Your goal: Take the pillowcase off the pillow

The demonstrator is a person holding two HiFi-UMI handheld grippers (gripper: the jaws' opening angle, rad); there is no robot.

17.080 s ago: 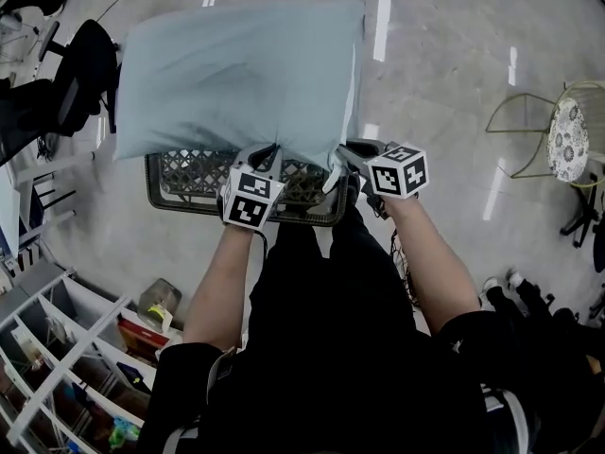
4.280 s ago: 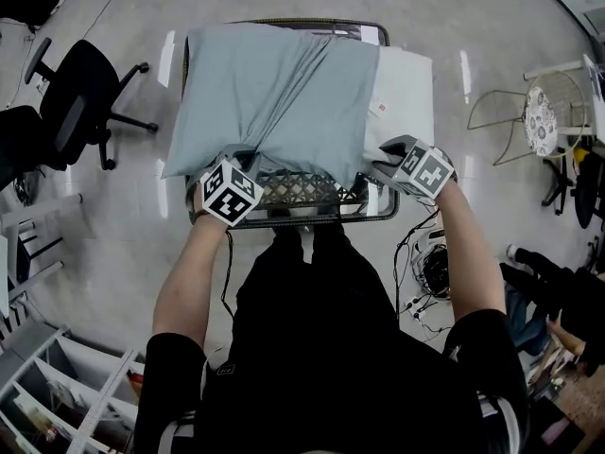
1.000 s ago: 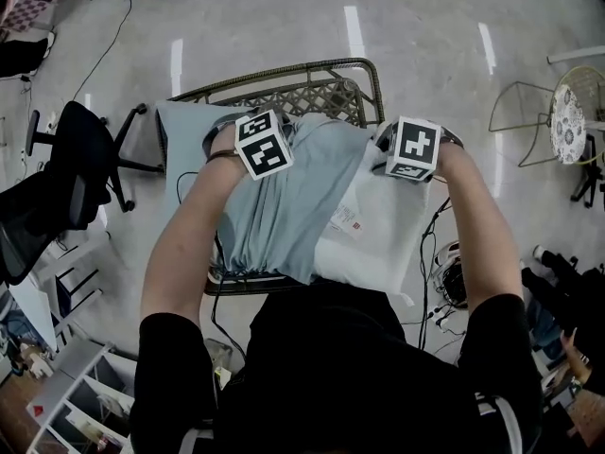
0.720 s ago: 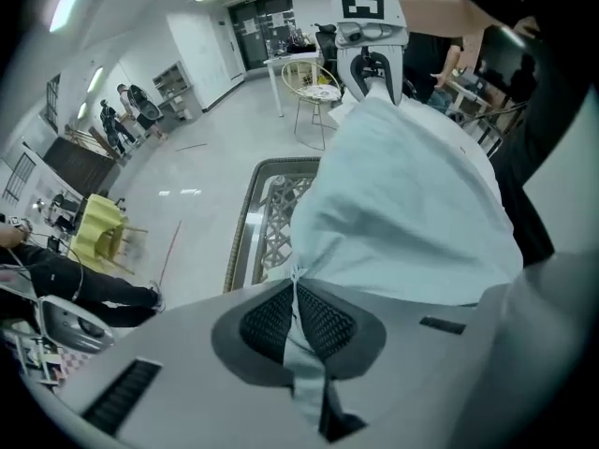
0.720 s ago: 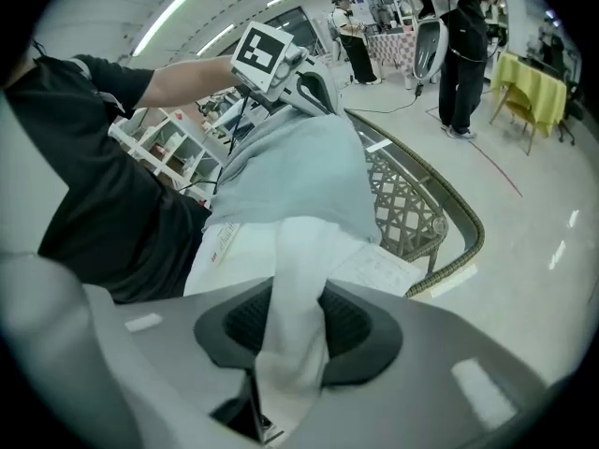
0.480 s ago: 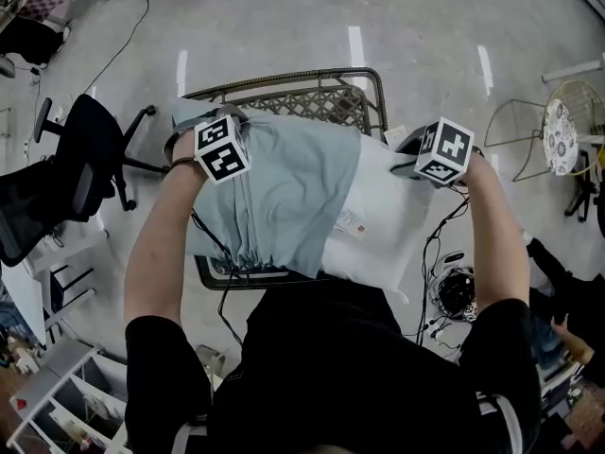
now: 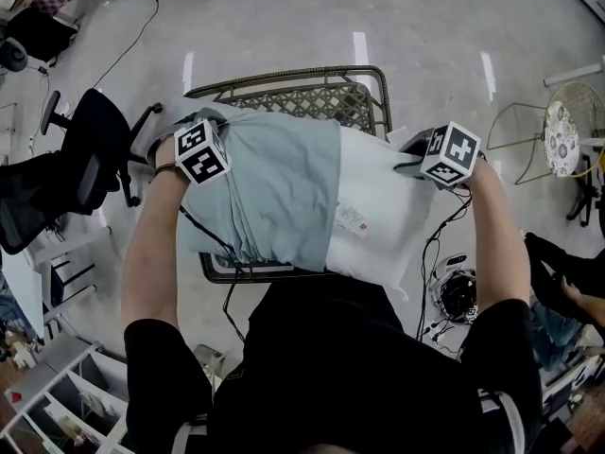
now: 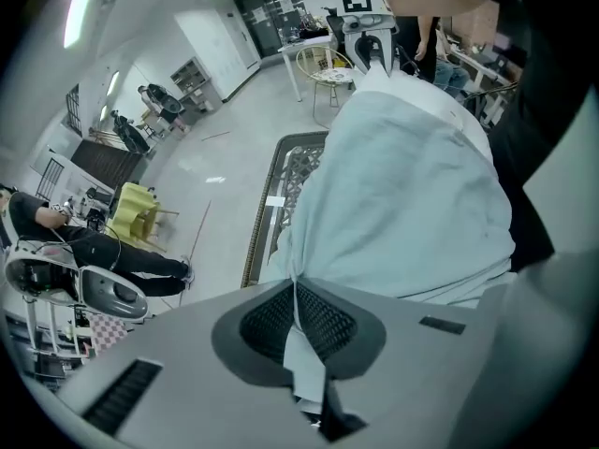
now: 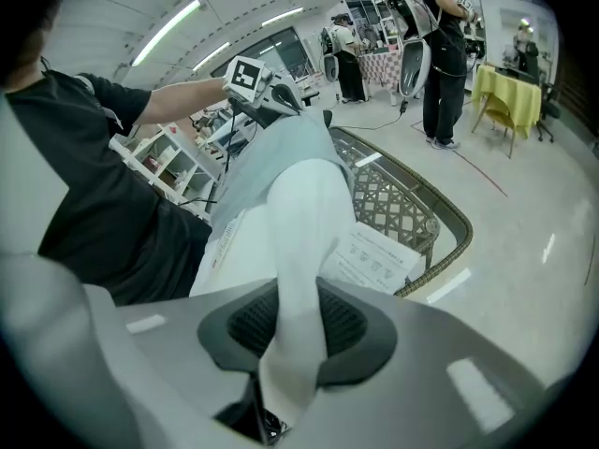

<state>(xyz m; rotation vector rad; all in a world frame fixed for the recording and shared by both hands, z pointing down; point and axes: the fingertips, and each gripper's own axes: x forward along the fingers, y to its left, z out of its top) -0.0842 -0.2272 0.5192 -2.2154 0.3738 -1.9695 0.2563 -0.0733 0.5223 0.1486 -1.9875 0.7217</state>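
Pillowcase (image 7: 274, 187) drawn further left, pillow (image 7: 383, 220) part-bared — white

Lab: office chair (image 7: 90, 154), shelving (image 7: 47, 391)

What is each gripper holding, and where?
Left gripper pinches the blue pillowcase by a fold at its far end. Right gripper, jaws just closed further, clamps the white pillow by its bared end.

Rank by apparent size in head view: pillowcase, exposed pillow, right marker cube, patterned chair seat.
1. pillowcase
2. exposed pillow
3-4. right marker cube and patterned chair seat look alike; the cube is much nearer the camera, so unranked.
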